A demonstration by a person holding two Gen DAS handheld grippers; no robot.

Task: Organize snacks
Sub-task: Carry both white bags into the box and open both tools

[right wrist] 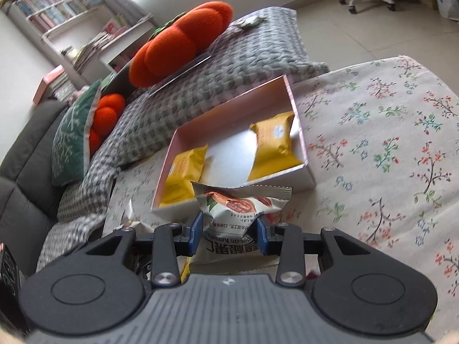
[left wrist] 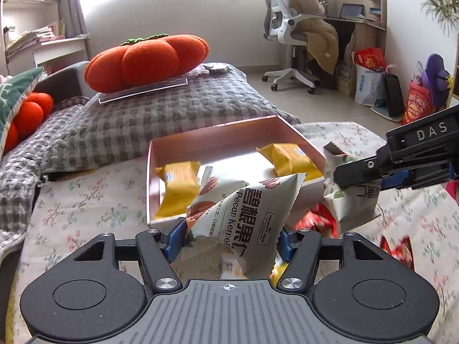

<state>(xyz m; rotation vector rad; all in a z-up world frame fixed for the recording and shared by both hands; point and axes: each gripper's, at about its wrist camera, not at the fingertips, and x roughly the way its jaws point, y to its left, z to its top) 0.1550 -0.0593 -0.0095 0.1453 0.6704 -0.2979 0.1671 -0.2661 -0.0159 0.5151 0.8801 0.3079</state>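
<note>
Underneath, floral cloth [right wrist: 387,149]; grey quilt [left wrist: 160,109] beyond; office chair [left wrist: 287,28] by desk.

Both tongs [left wrist: 229,236] [right wrist: 229,233] are black, with blue pads, silver screws and ribbed grey bases.
</note>
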